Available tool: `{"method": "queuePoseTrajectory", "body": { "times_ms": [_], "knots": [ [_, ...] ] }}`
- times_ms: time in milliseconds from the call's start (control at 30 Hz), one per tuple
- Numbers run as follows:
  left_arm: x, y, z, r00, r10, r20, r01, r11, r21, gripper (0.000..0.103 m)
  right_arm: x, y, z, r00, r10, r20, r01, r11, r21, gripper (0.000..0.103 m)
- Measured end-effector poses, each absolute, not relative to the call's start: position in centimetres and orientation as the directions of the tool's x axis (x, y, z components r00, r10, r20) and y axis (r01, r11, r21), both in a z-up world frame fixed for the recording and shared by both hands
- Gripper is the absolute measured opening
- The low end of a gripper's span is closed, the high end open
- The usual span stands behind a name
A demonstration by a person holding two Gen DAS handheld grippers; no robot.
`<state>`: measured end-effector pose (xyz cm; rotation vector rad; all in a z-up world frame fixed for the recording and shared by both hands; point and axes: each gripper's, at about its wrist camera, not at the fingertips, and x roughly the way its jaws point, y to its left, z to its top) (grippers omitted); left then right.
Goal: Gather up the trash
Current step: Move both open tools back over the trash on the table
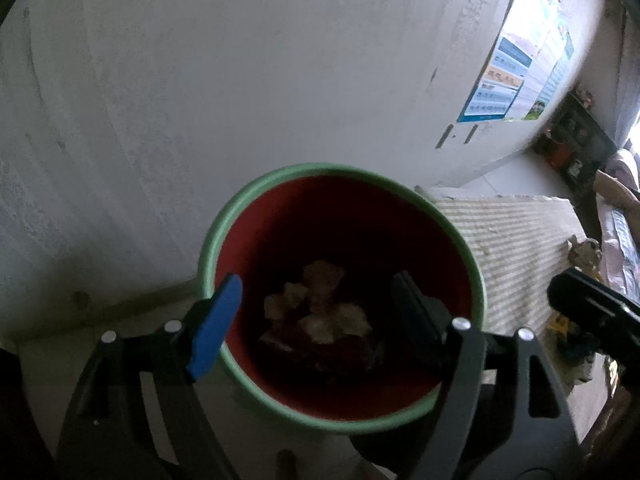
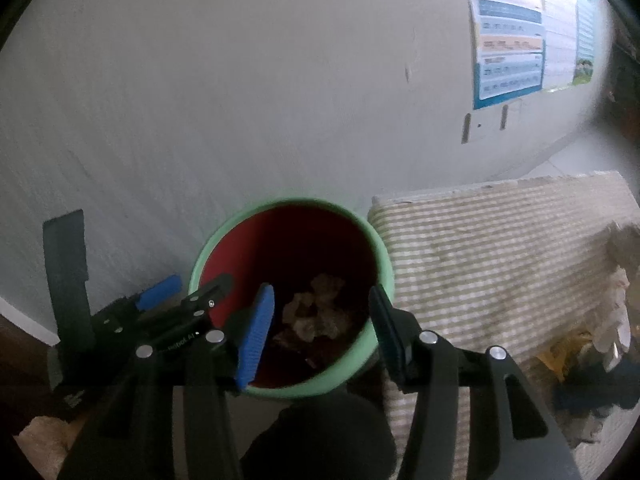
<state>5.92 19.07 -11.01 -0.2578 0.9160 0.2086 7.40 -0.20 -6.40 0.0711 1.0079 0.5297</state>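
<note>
**Both grippers open over the trash bin, nothing held**

Biggest thing in both views: a pale wall [image 1: 200, 100] w/ scuffs, filling the top and left. On it, upper right, a poster [image 2: 516, 40] in blue, orange and white bands; its text is too blurred to read. Below the wall, a striped cloth surface [image 2: 480, 260] in beige and white sits just beside the bin, on the bin's right. More crumpled stuff [image 2: 616, 300] lies at its far right edge, likely trash not yet collected, tho I can't tell what it is.

The bin [image 1: 340, 172] stands against the wall: round, green rim, red inside. At its bottom, a pile of crumpled pale paper [image 1: 320, 304] on something dark.

Left gripper [image 1: 316, 324]: jaws spread wide, empty, hanging over the bin mouth; blue pad on one finger. Right gripper [image 2: 320, 328]: also wide, empty, over the bin's near side. In the right wrist view the left gripper shows at lower left, close by the bin rim.

Writing: small white lettering on the left gripper's body in the right wrist view, too small to read surely. No brand legible elsewhere.

Risks, as a guess: the two tools are close together over one opening, so they could knock each other or clip the rim and tip the bin. Blur suggests quick motion, which makes that likelier. The far trash is light and crumpled; a loose pinch could drop it short of the bin.
</note>
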Motion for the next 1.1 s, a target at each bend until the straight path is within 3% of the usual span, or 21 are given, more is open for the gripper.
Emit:
{"method": "queuePoseTrajectory", "body": {
  "times_ms": [233, 567, 900, 1100],
  "knots": [
    [5.6, 15.5, -9.8, 0.609, 0.014, -0.793, -0.211, 0.967, -0.145, 0.075, 4.5, -7.3, -6.5, 0.483, 0.365, -0.796, -0.28, 0.926, 0.254, 0.049],
    [5.9, 7.9, -8.8, 0.613, -0.059, -0.788, -0.059, 0.991, -0.12, 0.075, 0.9, -24.1, -12.3, 0.455, 0.01, -0.89, 0.155, 0.984, 0.091, 0.051],
    [8.7, -2.4, -8.8, 0.562, -0.222, -0.797, 0.16, 0.974, -0.158, 0.075, 2.6, -24.8, -13.8, 0.456, 0.096, -0.885, 0.159, 0.97, 0.187, 0.064],
    [12.3, -10.6, -9.2, 0.509, -0.3, -0.807, 0.321, 0.936, -0.146, 0.074, 3.9, -24.1, -15.0, 0.423, 0.051, -0.905, 0.145, 0.982, 0.123, 0.063]
  ]
}}
